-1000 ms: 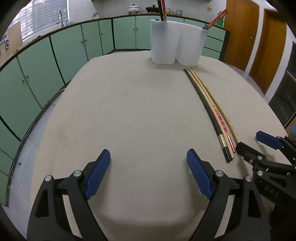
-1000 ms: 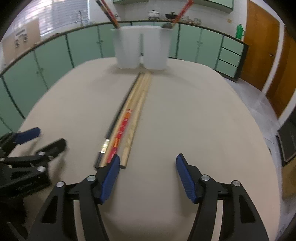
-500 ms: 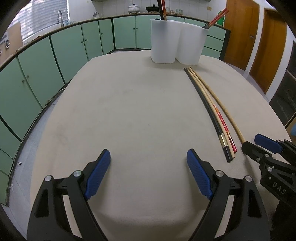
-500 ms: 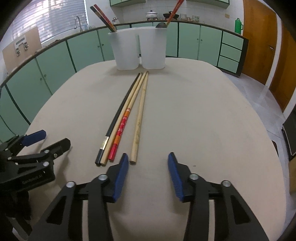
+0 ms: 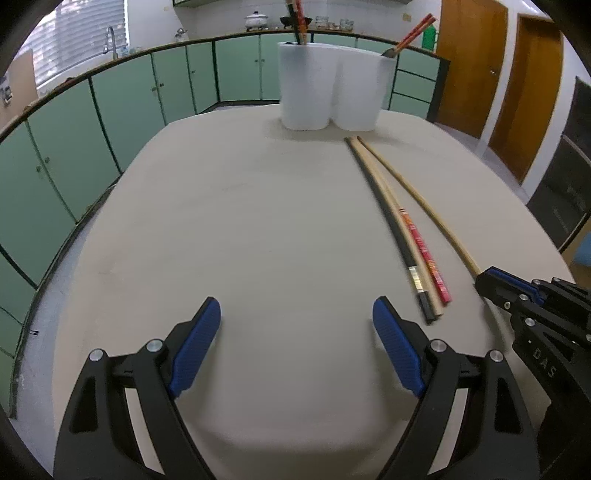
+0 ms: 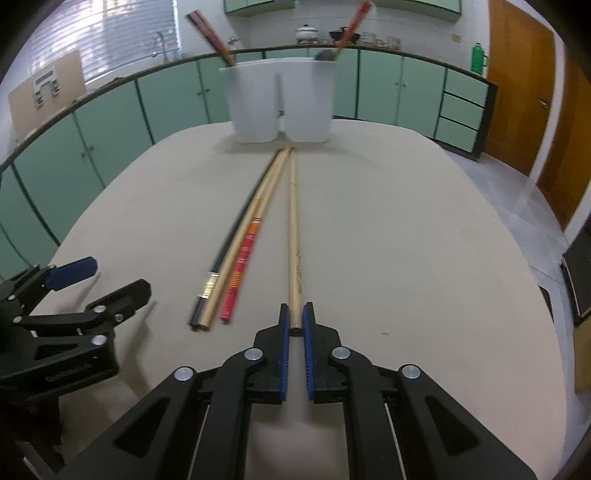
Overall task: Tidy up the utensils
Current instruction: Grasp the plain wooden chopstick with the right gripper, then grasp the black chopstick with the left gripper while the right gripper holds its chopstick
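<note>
Several chopsticks lie lengthwise on the beige table (image 5: 221,221). A black one (image 6: 236,229), a tan one (image 6: 258,210) and a red-patterned one (image 6: 242,273) lie together. A pale wooden chopstick (image 6: 293,229) lies a little to their right. My right gripper (image 6: 294,317) is shut on its near end, low on the table. The same chopstick (image 5: 417,192) runs into the right gripper (image 5: 495,280) in the left wrist view. My left gripper (image 5: 295,325) stands open over bare table with nothing between its fingers. A white two-compartment holder (image 6: 280,107) stands at the far end.
Dark and red chopsticks (image 6: 210,33) stick out of the holder's left compartment, and a red one (image 6: 351,26) with a dark utensil out of the right. Green cabinets (image 5: 110,107) ring the table. Wooden doors (image 5: 469,62) stand at the right. The left gripper (image 6: 107,280) hovers left of the bundle.
The right gripper's jaws have closed from wide apart onto the pale wooden chopstick's near end. That chopstick now lies apart from the other three. The left gripper has stayed put.
</note>
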`<state>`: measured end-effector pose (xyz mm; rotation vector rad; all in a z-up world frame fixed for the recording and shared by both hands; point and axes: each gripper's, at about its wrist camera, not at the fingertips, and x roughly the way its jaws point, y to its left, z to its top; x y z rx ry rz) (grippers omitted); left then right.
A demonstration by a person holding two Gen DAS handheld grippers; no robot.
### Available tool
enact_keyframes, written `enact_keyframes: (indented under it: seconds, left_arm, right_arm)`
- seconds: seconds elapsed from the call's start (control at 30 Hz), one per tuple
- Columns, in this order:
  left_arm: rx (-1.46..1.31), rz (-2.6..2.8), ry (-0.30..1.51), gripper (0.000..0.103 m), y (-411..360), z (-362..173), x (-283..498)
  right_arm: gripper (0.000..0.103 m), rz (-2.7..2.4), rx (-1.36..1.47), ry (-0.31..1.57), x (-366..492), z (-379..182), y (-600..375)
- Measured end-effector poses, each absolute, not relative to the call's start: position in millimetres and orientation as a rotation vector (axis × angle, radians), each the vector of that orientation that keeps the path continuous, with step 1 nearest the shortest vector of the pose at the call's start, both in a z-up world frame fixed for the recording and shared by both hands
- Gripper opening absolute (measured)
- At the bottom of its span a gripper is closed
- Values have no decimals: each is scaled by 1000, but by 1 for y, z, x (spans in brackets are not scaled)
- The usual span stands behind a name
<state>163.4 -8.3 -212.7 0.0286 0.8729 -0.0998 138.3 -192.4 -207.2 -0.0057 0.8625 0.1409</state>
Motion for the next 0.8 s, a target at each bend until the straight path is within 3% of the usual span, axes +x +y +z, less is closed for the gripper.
enact_keyframes:
  seconds: [0.8]
  left_arm:
    - [61, -119, 896, 84, -36, -218, 166]
  right_arm:
    - [7, 112, 54, 866, 138, -210, -218]
